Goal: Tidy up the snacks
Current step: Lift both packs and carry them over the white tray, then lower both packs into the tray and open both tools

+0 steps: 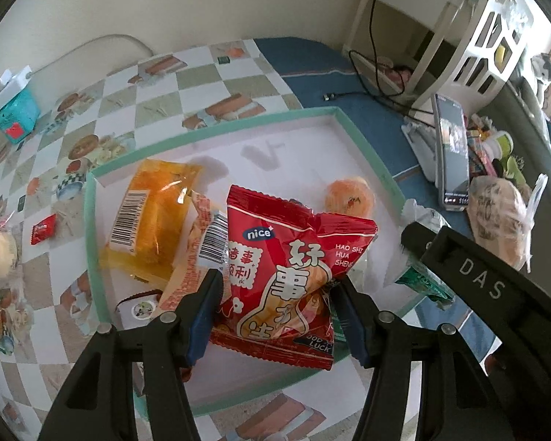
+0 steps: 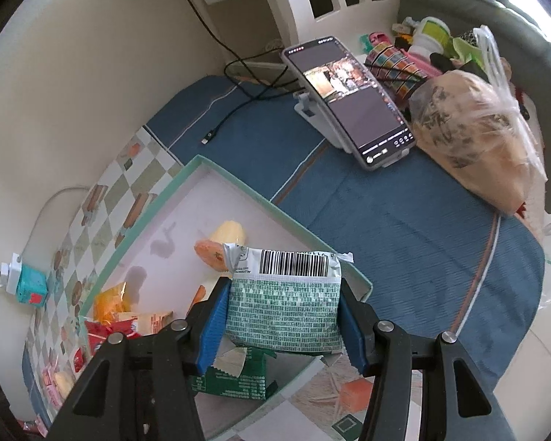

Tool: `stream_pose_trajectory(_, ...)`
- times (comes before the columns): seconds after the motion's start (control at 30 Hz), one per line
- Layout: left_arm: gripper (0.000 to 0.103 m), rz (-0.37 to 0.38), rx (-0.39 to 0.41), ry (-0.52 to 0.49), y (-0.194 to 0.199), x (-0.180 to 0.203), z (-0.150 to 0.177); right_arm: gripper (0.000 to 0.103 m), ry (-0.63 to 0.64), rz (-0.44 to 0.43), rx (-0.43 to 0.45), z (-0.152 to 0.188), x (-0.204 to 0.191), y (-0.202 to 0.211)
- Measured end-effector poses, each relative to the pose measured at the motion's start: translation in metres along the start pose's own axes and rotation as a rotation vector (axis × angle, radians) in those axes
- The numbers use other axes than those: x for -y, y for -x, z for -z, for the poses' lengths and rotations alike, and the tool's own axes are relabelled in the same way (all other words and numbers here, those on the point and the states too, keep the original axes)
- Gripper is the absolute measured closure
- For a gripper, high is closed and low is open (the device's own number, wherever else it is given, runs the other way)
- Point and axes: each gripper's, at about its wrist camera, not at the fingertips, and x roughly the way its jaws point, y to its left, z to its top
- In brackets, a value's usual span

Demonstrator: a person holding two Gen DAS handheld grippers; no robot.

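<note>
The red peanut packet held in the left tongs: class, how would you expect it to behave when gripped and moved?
The red peanut packet probably flexes rather than stays stiff: its foil is creased where the left tongs pinch it. It looks puffy, so likely light for its size. The glossy film may slip if the grip loosens.

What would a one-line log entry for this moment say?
left gripper: shut on red snack bag | right gripper: shut on green-and-white packet | both over teal-rimmed box | box: partly filled
</note>
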Motion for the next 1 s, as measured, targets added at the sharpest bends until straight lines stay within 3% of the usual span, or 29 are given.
stream_pose_trajectory(0.5,0.041,-0.092,0.004,0.002,-0.015,-0.012,-0.006,0.044,0.011,-0.027,-0.035,0.003,-0.008,-0.015)
stream_pose_trajectory(1.0,0.041,-0.117,-0.004,-0.015,-0.021,-0.012,-0.010,0.042,0.023,-0.005,-0.043,0.002,-0.012,-0.024)
